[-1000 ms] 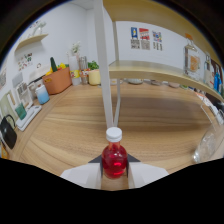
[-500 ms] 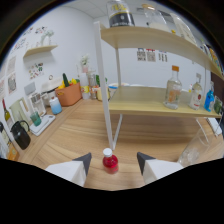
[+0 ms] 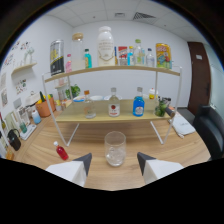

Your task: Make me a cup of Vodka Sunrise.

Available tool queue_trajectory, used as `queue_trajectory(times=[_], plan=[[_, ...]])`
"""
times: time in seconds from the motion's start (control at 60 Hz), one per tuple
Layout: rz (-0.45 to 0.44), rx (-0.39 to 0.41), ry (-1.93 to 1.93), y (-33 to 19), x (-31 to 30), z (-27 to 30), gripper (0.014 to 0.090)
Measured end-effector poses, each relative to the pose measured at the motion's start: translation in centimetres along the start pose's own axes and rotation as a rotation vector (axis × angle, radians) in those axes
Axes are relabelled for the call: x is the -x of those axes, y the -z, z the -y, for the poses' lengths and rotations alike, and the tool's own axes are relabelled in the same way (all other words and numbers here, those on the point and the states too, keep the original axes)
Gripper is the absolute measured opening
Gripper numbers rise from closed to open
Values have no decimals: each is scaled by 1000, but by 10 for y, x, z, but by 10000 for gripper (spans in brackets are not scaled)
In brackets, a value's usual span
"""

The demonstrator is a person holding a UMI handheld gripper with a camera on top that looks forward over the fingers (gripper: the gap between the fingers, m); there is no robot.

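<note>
My gripper [image 3: 114, 161] is open, its two white fingers [image 3: 80, 166] spread wide with nothing between them. Just ahead of them a clear glass [image 3: 115, 148] with ice stands on the wooden table [image 3: 185, 150]. The small red syrup bottle [image 3: 61, 151] with a white cap stands on the table, off to the left of the left finger and apart from it. On the lower shelf [image 3: 102, 116] beyond the glass stand a clear bottle with a red label [image 3: 114, 107], a blue-labelled bottle [image 3: 138, 105] and a smaller clear bottle [image 3: 89, 107].
A two-tier white-framed shelf rack stands behind the glass; its top shelf [image 3: 115, 70] carries several jars, cans and bottles. An orange pot [image 3: 43, 107] and small items sit at the left. A dark chair [image 3: 210, 127] and papers [image 3: 182, 125] are at the right.
The fingers let go of the red bottle and opened. The gripper swung right and lifted; the bottle now stands off to the left and the glass with ice is ahead.
</note>
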Motion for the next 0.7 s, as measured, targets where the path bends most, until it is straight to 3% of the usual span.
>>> queue_trajectory(times=[0.1,0.267,0.45,0.55,0.7], plan=[[-35,-45,-13,18,-43,36,855],[-63,-189,-12,38,-104,141,855],[-39,-329,-13,24,-137,247,851],[-45,-347,-18,-3,-152,276,851],[-22,-314,-41,-51,-162,286,841]])
